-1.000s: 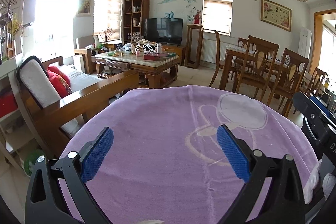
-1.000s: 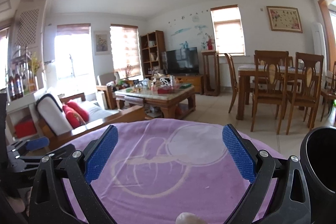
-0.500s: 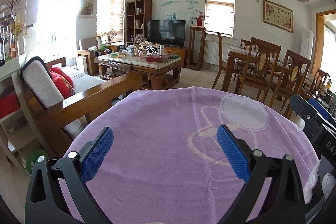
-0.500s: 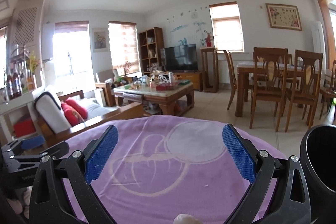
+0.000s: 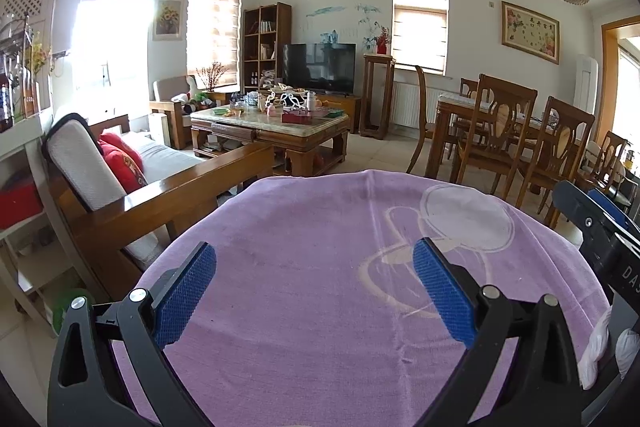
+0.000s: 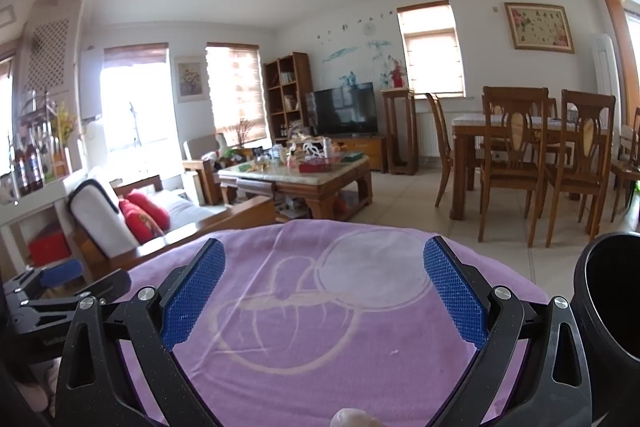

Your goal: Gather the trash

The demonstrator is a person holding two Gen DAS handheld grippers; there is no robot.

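Both claws hang over a round tabletop [image 5: 320, 307] draped in a purple cloth [image 6: 320, 327] with a pale cartoon outline. The left claw [image 5: 314, 287] is spread wide and empty; the right claw [image 6: 324, 291] is likewise released, nothing between its blue pads [image 6: 192, 299]. Right of the right claw stands a black bin [image 6: 608, 307]. A small pale scrap [image 6: 352, 419] lies on the cloth just below the right claw. At the left view's right edge the other claw's body shows the letters "DAS" [image 5: 630, 275]; the rest is cut off.
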